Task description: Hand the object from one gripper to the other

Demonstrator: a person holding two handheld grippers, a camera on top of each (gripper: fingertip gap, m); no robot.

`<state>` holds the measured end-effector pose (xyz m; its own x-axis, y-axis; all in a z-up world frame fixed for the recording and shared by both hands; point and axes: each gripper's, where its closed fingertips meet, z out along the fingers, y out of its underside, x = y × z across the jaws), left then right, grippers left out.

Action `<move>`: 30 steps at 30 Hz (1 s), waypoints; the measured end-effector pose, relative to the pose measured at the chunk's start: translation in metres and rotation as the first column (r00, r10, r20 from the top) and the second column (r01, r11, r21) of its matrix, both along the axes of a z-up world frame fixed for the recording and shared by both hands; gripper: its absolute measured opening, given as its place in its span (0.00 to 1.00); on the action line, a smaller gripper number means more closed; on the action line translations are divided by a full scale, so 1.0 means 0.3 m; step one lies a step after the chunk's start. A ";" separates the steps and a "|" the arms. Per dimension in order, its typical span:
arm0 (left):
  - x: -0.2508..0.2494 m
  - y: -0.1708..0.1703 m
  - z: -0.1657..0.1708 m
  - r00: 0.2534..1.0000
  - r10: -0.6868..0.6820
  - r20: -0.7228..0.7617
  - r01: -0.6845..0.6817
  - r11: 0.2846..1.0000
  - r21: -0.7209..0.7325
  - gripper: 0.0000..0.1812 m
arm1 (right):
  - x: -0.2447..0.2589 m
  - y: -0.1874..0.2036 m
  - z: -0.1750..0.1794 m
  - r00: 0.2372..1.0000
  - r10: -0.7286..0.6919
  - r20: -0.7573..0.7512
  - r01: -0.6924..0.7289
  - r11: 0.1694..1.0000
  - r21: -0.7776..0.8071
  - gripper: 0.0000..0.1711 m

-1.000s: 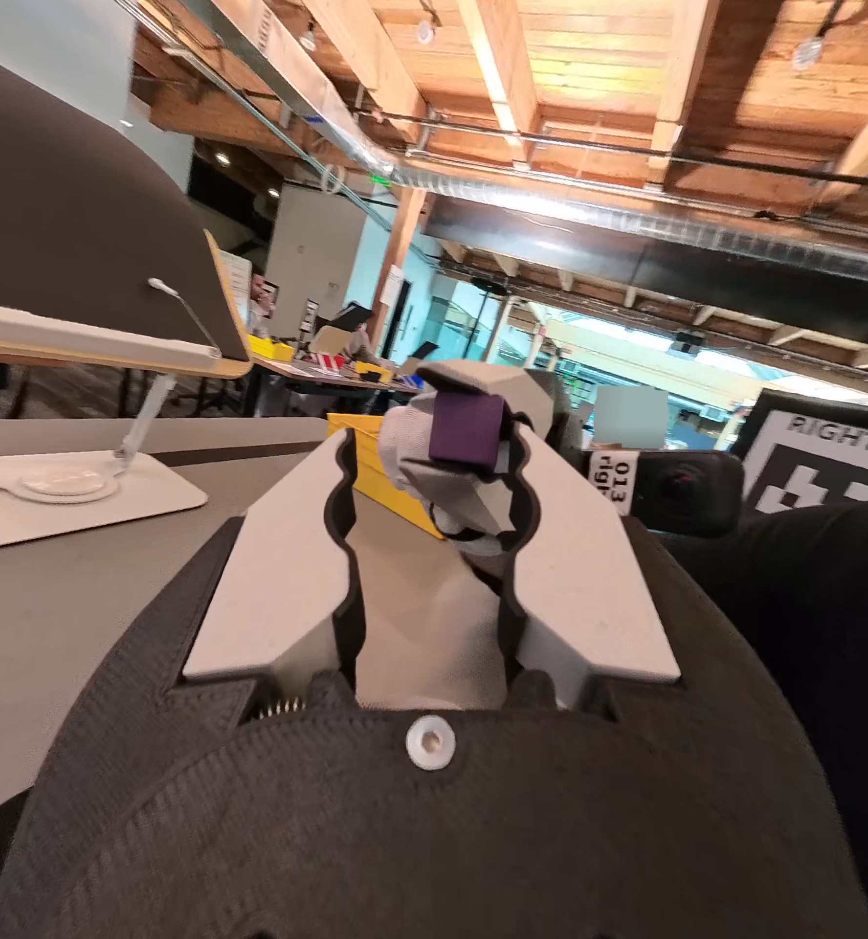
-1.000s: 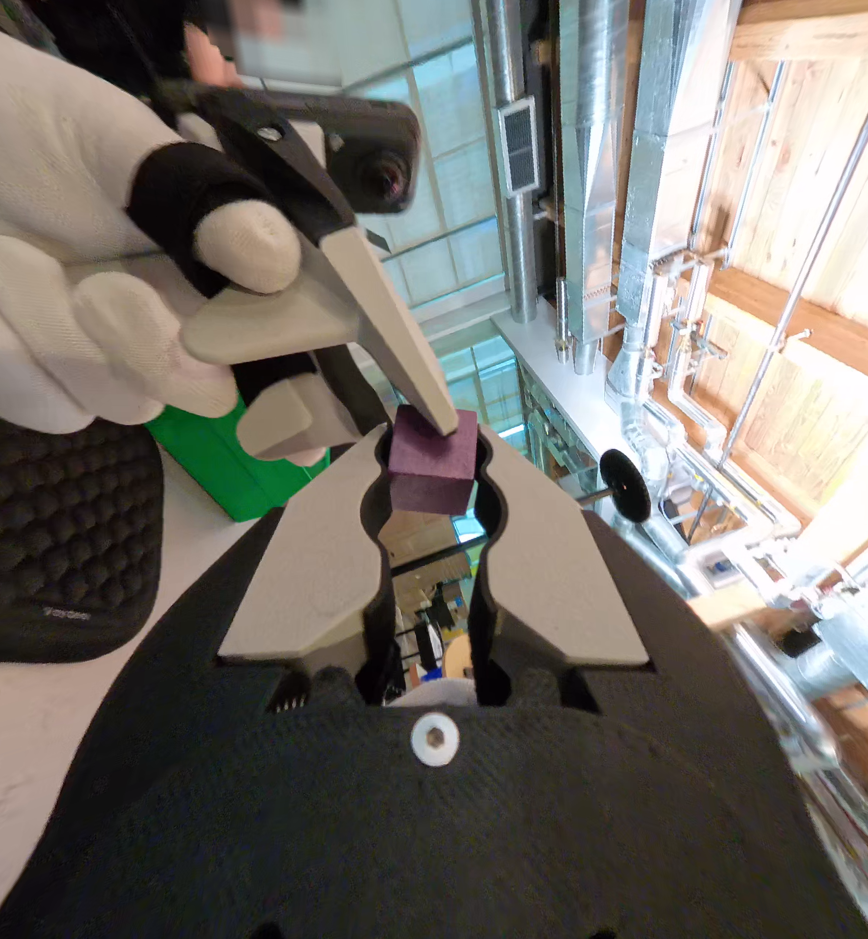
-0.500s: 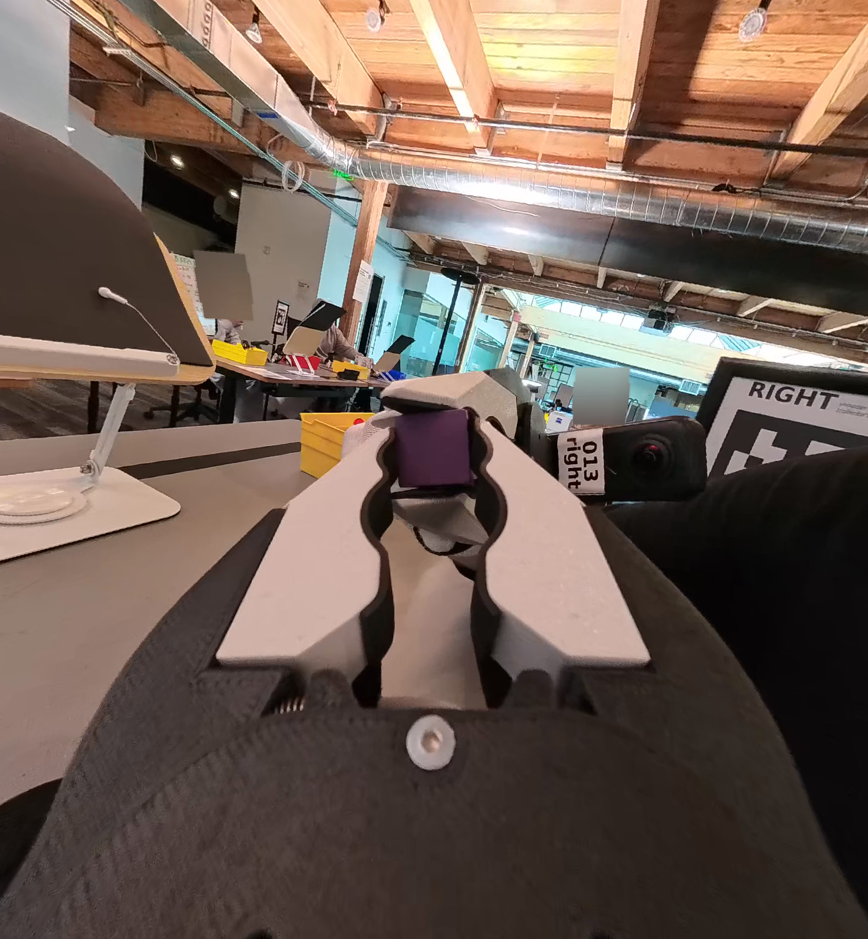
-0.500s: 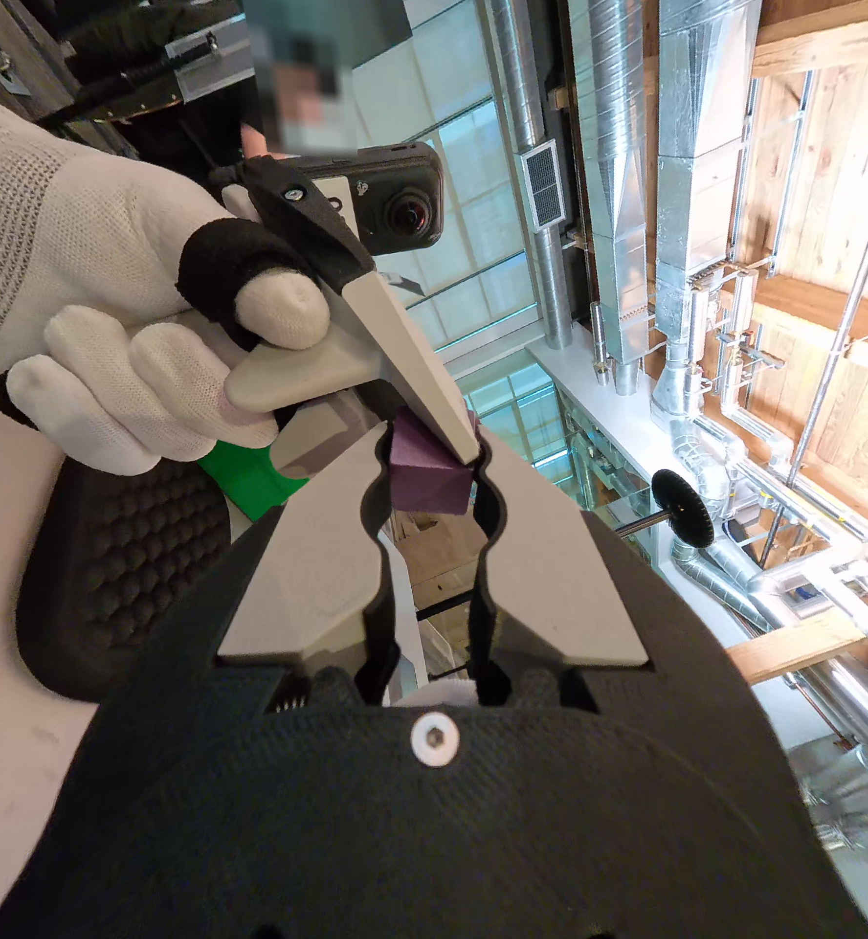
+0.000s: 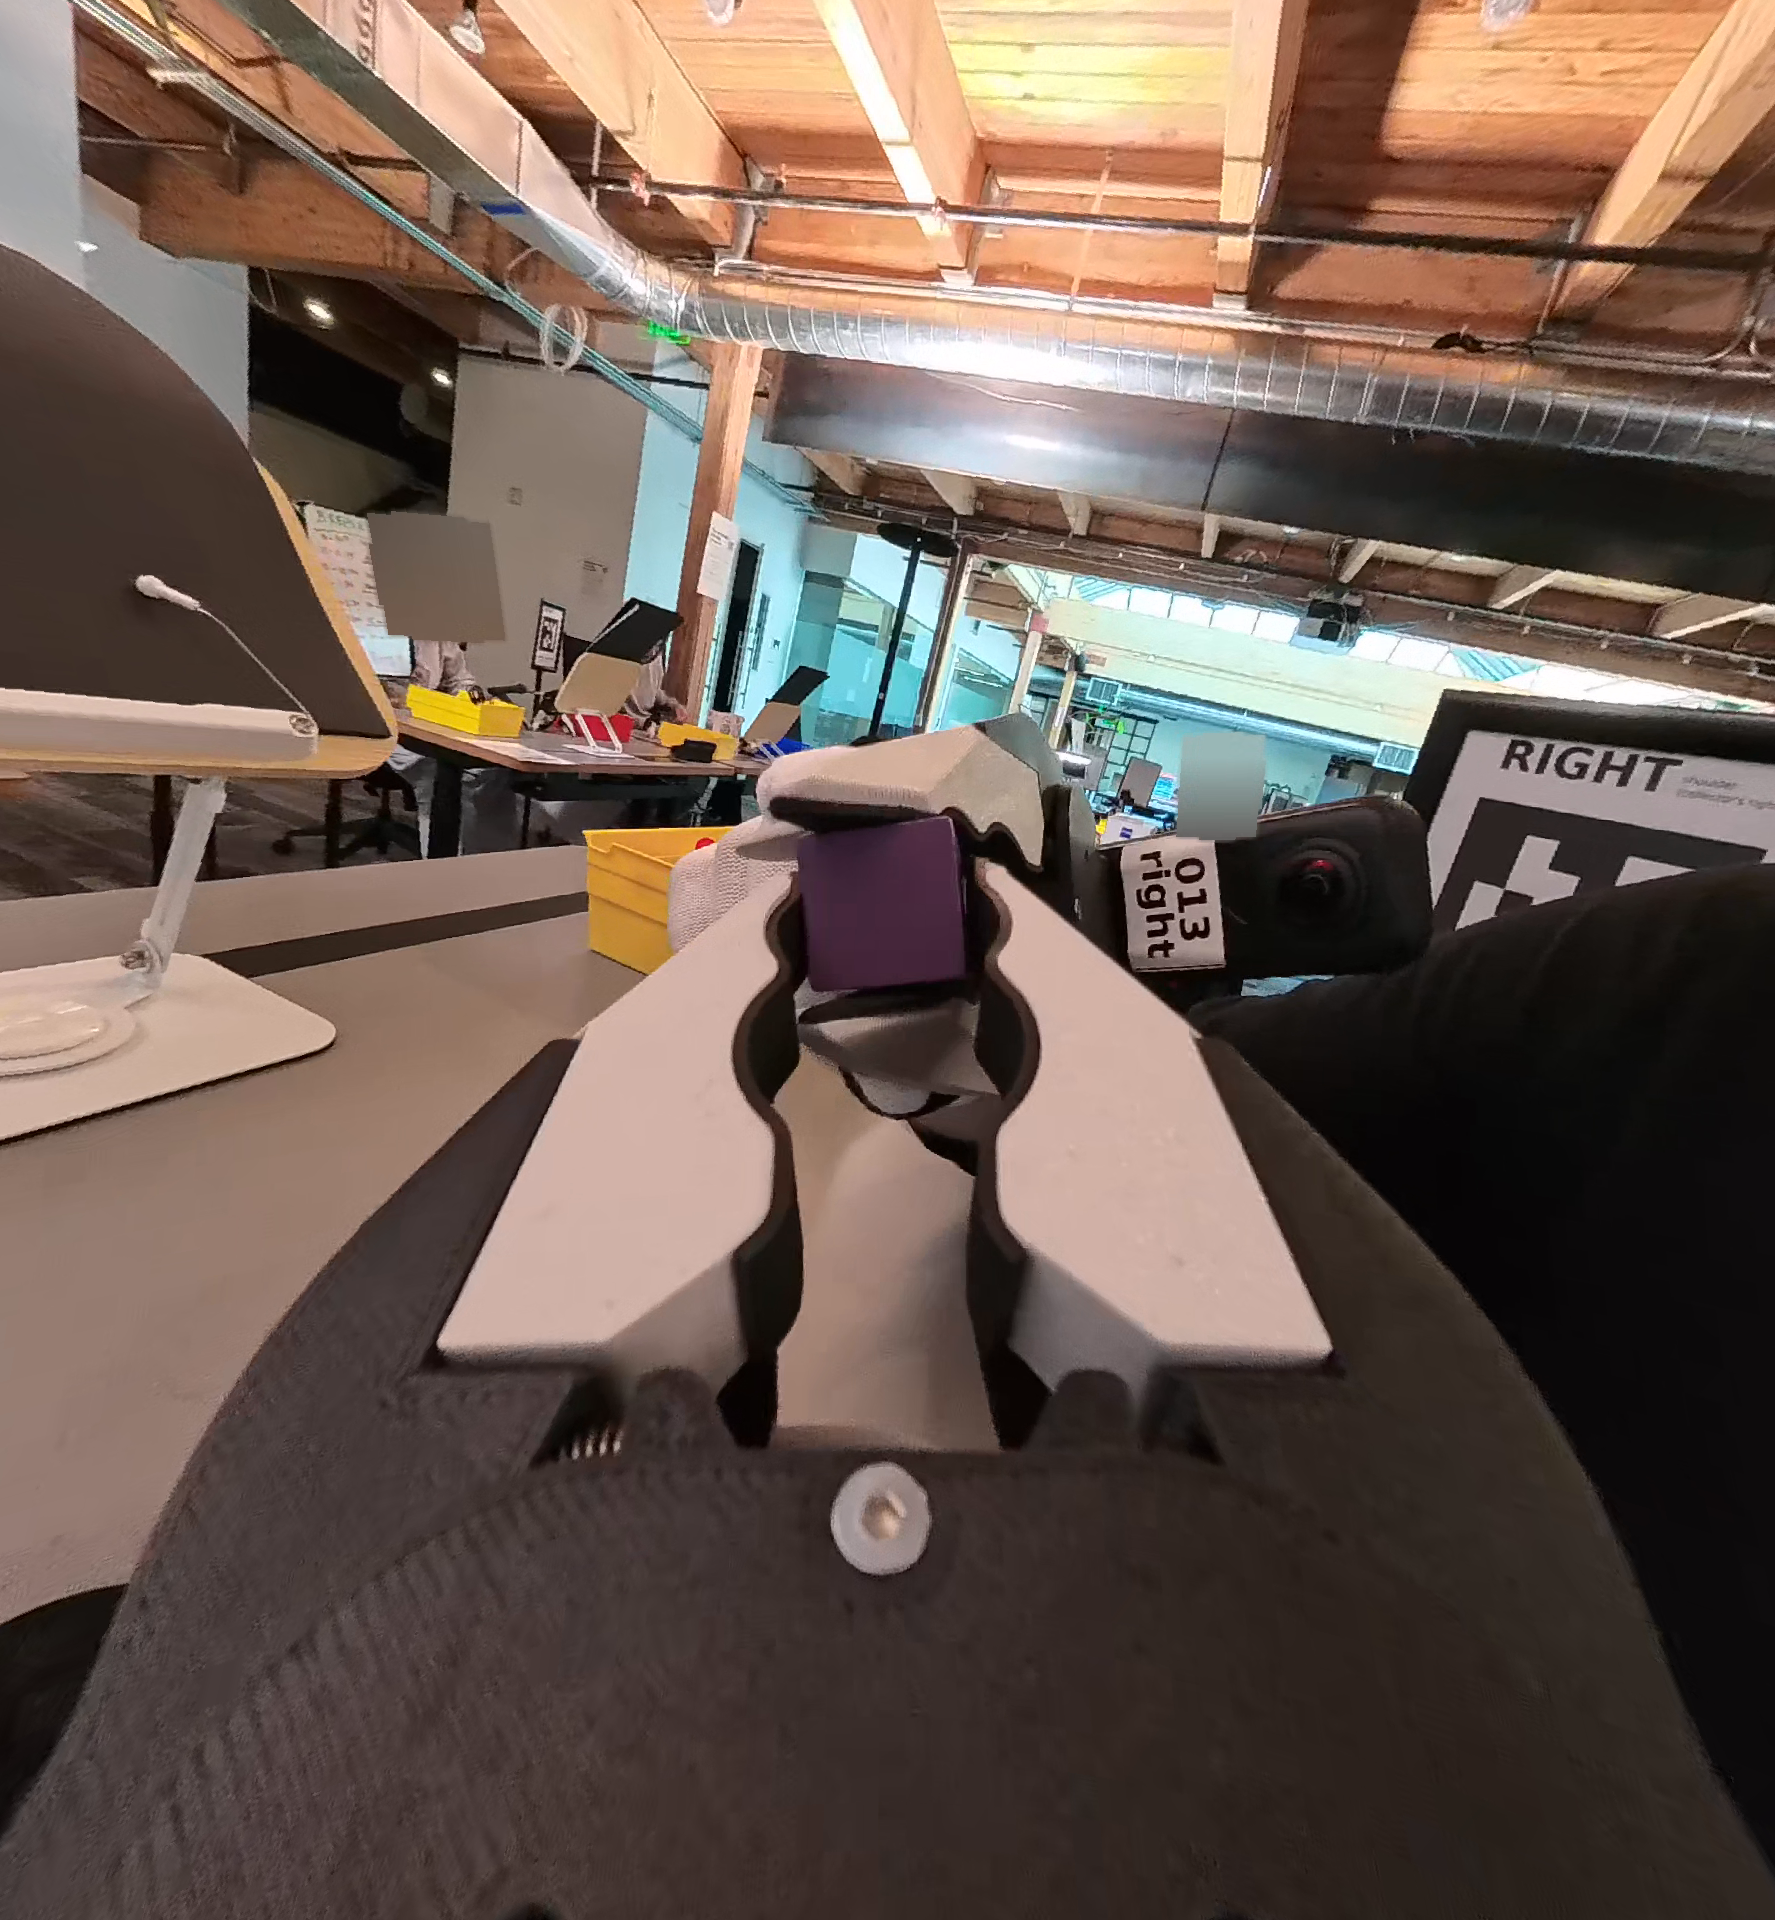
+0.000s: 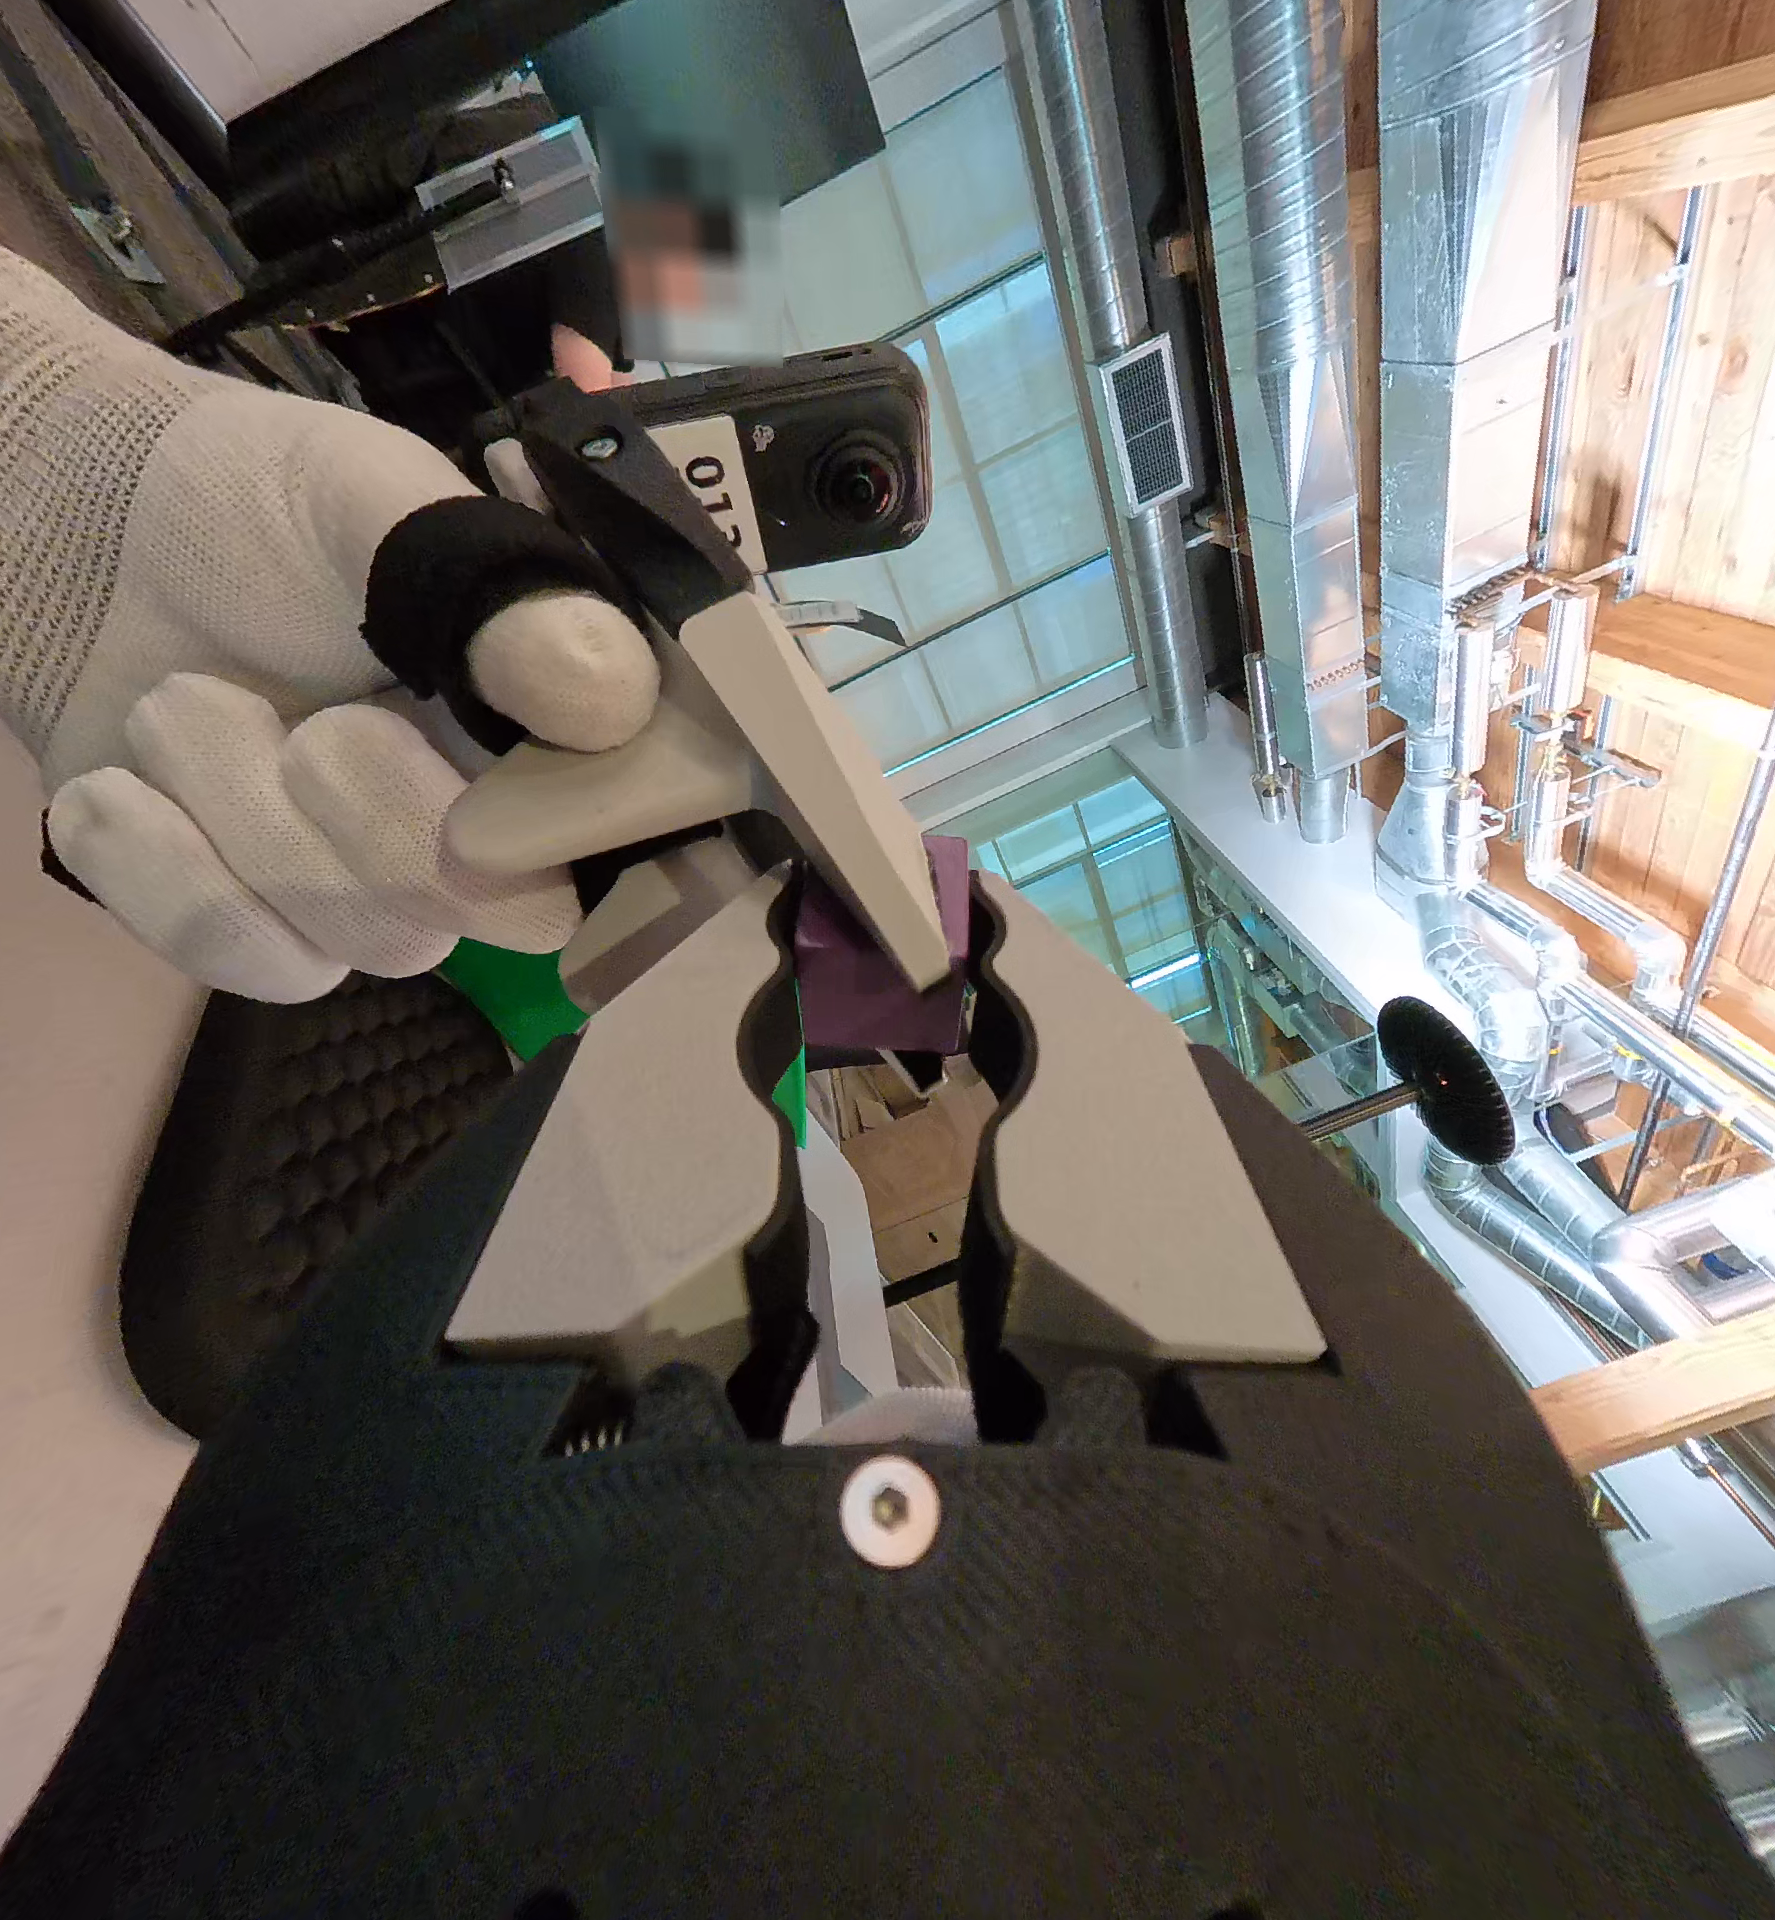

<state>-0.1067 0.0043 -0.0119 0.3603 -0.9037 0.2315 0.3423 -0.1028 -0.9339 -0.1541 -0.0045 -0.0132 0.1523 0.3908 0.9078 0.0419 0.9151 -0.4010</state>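
A purple cube [image 5: 883,904] is held in the air between both grippers. In the left wrist view, my left gripper [image 5: 881,925] is shut on its left and right faces. The right gripper's grey fingers [image 5: 924,774] press on it from above and below. In the right wrist view, my right gripper [image 6: 878,925] is shut on the cube [image 6: 862,1003]. The left gripper's upper finger [image 6: 821,821] crosses over the cube and hides part of it. A white-gloved hand [image 6: 239,665] holds the left gripper, which carries a camera [image 6: 841,457].
A grey table [image 5: 135,1195] lies below, with a white lamp base [image 5: 135,1029] at the left and a yellow bin [image 5: 634,894] behind the grippers. A black-and-white marker board [image 5: 1589,810] stands at the right. A black dimpled pad [image 6: 322,1143] and a green object [image 6: 509,987] sit below the gloved hand. Both grippers' tips are close together, under 4 cm apart.
My left gripper was open beside the cube one second ago and has closed on it. My right gripper has kept its hold. Both grippers have shifted slightly.
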 end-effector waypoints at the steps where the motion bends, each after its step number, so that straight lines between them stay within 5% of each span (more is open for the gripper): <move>1: 0.000 0.001 -0.001 1.000 0.000 -0.002 0.000 1.000 0.000 0.15 | 0.000 0.000 -0.001 1.000 0.001 0.002 -0.001 1.000 -0.001 0.15; 20: -0.103 0.015 -0.003 0.997 0.061 0.038 -0.061 0.998 0.014 0.14 | -0.004 0.006 -0.046 0.997 0.013 0.070 -0.013 1.000 0.000 0.21; 30: -0.114 -0.097 -0.125 0.959 -0.072 -0.272 0.064 0.997 -0.039 0.14 | 0.029 -0.107 -0.125 0.949 0.115 0.295 -0.150 0.984 0.096 0.27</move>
<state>-0.1409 -0.0246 -0.0493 0.3517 -0.9224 0.1598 0.0656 -0.1460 -0.9871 -0.1454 -0.0365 -0.0507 -0.1673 0.2790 0.9456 0.0147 0.9597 -0.2806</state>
